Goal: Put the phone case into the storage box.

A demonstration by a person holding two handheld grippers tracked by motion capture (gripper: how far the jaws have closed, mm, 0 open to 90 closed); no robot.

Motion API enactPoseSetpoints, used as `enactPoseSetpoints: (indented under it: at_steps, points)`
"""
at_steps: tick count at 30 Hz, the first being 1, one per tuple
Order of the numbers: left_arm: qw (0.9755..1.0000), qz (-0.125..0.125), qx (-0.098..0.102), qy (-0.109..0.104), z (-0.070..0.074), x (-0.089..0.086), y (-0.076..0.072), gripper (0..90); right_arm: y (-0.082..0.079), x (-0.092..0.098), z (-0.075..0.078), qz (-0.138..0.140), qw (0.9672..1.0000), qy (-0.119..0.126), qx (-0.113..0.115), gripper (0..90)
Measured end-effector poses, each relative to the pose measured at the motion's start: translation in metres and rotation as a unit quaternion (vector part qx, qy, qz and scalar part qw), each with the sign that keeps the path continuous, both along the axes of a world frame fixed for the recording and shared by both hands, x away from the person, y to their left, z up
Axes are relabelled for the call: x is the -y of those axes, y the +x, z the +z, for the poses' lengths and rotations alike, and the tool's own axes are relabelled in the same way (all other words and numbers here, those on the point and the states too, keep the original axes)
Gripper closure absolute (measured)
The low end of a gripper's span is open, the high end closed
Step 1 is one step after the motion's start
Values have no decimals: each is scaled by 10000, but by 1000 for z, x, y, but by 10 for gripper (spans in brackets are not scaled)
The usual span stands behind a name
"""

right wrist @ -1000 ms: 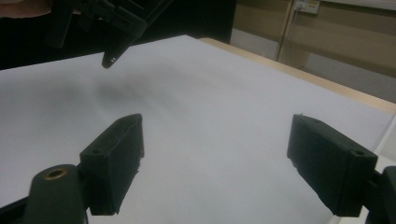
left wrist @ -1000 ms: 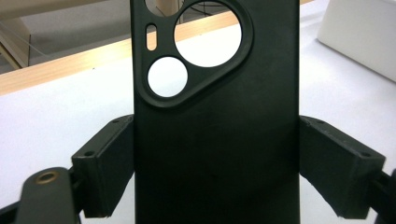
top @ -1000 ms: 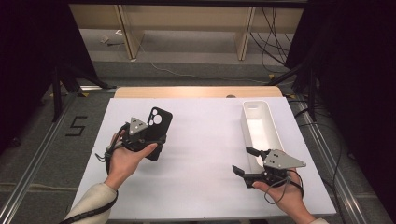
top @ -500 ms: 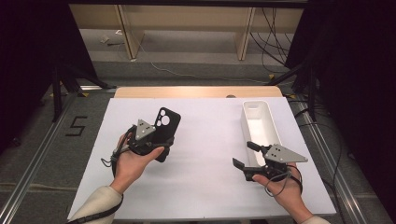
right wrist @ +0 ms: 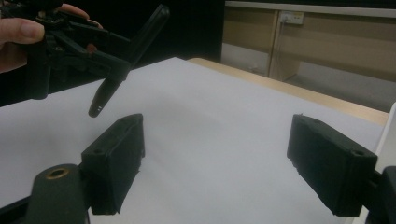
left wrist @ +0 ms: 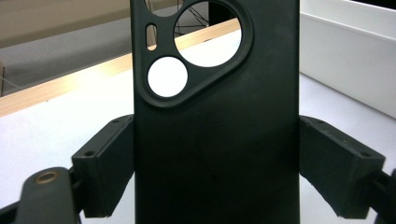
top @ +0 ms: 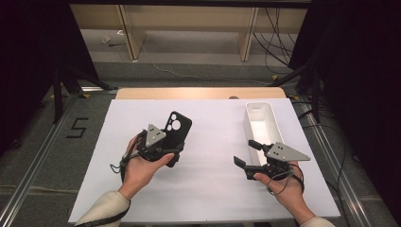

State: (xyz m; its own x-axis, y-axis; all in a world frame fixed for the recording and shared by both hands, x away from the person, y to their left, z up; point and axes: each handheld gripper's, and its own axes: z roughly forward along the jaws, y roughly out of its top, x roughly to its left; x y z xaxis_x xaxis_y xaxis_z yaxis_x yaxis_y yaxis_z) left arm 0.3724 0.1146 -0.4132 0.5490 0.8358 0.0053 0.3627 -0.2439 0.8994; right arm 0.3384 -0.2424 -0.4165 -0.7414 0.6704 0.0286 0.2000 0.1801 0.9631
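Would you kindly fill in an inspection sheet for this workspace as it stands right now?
Surface: white table top, wooden strip along its far edge.
Job's things: black phone case, lifted off the surface and tilted; long white bin at the right, nothing seen inside.
Clutter: nothing seen.
Grippers: left gripper clamps the phone case by its long sides; right gripper open, nothing between its jaws, low over the surface beside the bin.
Cables: one trails from each gripper; dark cables on the floor behind the table.
Surroundings: wooden shelving, dark curtains, a floor marking "5".
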Motion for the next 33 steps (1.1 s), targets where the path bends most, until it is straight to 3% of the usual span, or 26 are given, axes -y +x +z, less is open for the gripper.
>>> enactPoseSetpoints:
  at_steps: [33]
  points:
    - [9991, -410, 100, -77, -1, 32, -15, 159, 16, -29, 12, 55, 9998, 207, 58, 213]
